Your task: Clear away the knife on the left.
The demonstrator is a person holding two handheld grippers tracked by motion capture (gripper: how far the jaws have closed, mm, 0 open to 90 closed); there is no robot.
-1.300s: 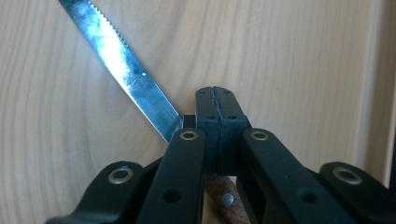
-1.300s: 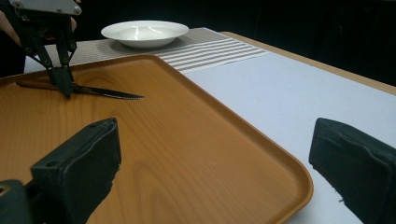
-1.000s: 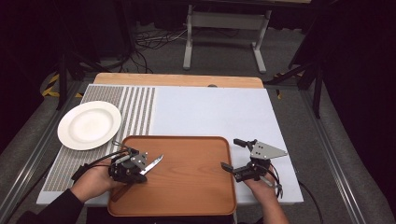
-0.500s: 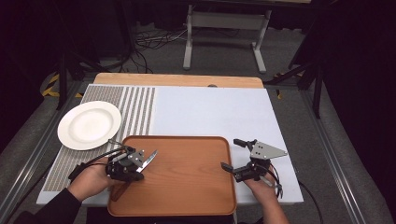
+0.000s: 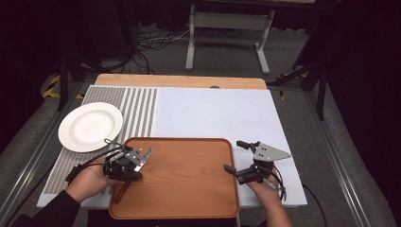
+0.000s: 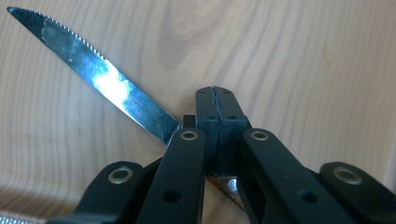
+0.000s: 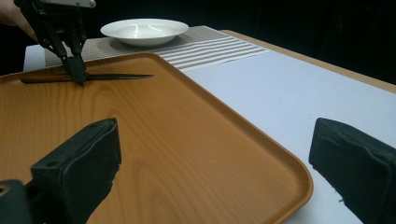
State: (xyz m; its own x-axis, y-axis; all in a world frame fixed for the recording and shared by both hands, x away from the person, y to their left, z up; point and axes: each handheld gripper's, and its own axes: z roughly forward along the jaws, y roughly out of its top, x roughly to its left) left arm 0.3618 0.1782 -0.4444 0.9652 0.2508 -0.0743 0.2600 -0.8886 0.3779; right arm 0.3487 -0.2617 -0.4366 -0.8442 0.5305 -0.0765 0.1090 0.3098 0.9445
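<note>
knife (image 5: 137,166) is lying at the left end of the tray (image 5: 189,208), its long axis slanting from the brown handle near the tray's front corner up to the blade tip pointing inward. left claw (image 5: 126,174) is pinching it where blade meets handle, pressed together on it. right claw (image 5: 235,169) is sitting spread and empty at the tray's right edge, well apart. plate (image 5: 90,126) is waiting on the worktop (image 5: 213,113), just beyond the left claw.

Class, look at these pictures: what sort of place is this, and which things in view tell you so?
Probably a lab or studio set up for recording table-setting work: a table with a placemat, white plate and wooden tray, ringed by dark curtains, floor cables and a metal stand.
</note>
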